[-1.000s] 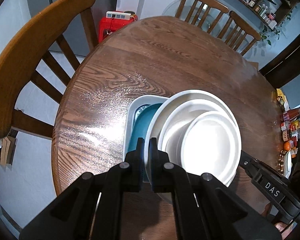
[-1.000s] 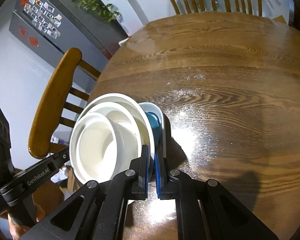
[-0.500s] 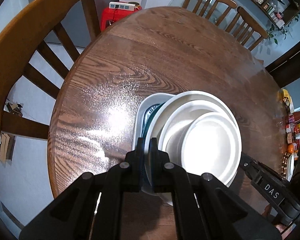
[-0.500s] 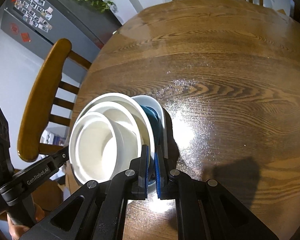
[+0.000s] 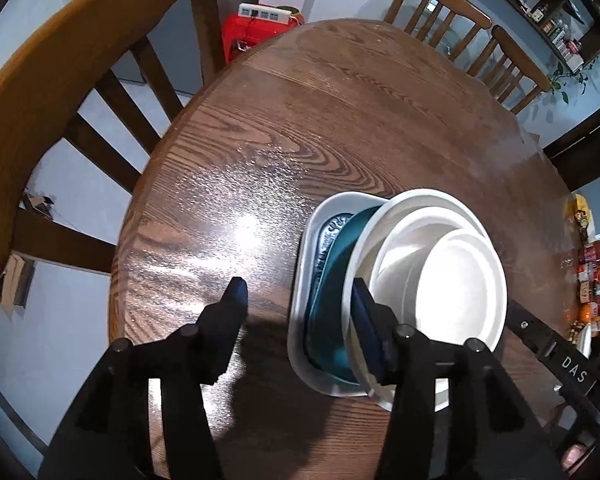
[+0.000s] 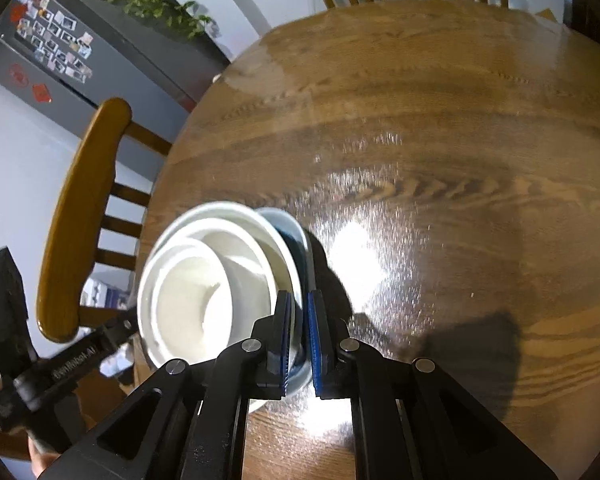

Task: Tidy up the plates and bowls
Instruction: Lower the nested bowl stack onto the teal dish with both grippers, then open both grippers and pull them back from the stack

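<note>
A stack of dishes stands on the round wooden table: a pale rectangular plate at the bottom, a teal dish on it, then nested white bowls. My left gripper is open, its jaws wide apart on either side of the stack's left edge. The stack also shows in the right wrist view. My right gripper is still closed on the stack's right rim, the pale plate and teal dish edges between its blue pads.
A wooden chair stands close at the table's left edge, and two more chairs at the far side. A red box sits on the floor beyond. A dark fridge stands at left in the right wrist view.
My left gripper has opened and let go of the stack's rim. The stack has come down onto the table. My right gripper's jaws have parted slightly but still hold the rim.
</note>
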Demonstrator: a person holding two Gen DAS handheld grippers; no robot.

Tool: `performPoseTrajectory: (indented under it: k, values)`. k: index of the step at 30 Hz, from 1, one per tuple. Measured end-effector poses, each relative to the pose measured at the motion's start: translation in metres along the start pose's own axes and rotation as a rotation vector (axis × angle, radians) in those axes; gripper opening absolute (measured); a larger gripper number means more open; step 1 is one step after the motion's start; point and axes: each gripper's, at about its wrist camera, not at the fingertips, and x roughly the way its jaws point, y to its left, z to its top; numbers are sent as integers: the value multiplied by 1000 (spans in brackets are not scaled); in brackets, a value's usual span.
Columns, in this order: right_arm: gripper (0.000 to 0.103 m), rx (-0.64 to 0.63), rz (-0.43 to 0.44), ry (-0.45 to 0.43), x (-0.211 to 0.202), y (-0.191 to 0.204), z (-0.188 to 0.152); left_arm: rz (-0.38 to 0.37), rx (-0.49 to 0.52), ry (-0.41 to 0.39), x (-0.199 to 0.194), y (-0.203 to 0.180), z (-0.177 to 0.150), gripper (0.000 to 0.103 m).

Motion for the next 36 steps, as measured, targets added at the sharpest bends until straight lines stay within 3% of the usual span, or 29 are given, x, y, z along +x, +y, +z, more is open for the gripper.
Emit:
performPoseTrajectory:
  k: [3,4,5,7,12,17,21,36]
  values:
    - [10,3,2,-47,-10,3,-1,12,0,-43,-11,3,-3,51]
    - [14,4,14,-67,-14,3,-2,2,-1,-67,-19,3,-4,57]
    - [21,5,16,-81,-19,3,-3,-4,3,-84,-24,4,-5,69]
    - [41,-38,5,-95,-28,9,-9,11,33,-138,-40,0,-10,80]
    - [42,-212,-41,-132,-46,32,-37,33,130,-192,-65,-12,-32,85]
    - [47,-316,-67,-189,-69,40,-65,42,199,-212,-79,-20,-55,99]
    - [56,-335,-73,-209,-75,36,-80,57,224,-222,-82,-20,-66,100]
    - [62,-352,-63,-232,-79,30,-112,79,296,-273,-93,-21,-92,102]
